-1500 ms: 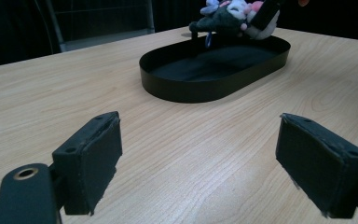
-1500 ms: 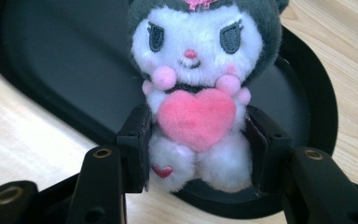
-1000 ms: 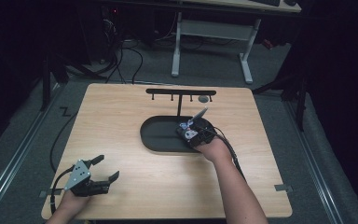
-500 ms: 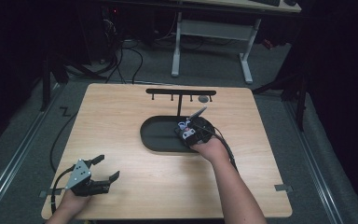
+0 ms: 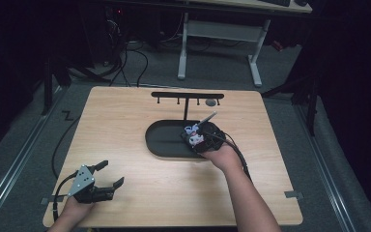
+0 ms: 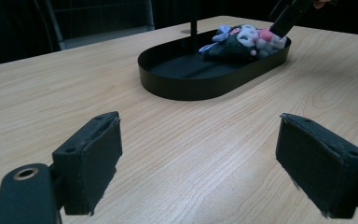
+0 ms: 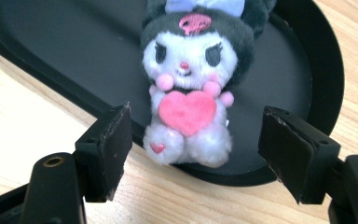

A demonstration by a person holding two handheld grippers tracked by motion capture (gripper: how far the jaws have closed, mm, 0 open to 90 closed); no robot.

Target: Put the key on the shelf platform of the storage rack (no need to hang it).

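From above, the right gripper point(image 5: 196, 137) sits over the black oval tray point(image 5: 162, 140); the left gripper point(image 5: 107, 176) rests wide open, empty, near the table's point(image 5: 125, 111) corner. Right gripper view: jaws spread, apparently clear of the plush doll point(image 7: 193, 84) lying in the tray.

Bare wooden table point(image 5: 125, 121) open on the left, black tray point(image 5: 162, 140) mid-table, hook rack point(image 5: 187, 95) standing behind it
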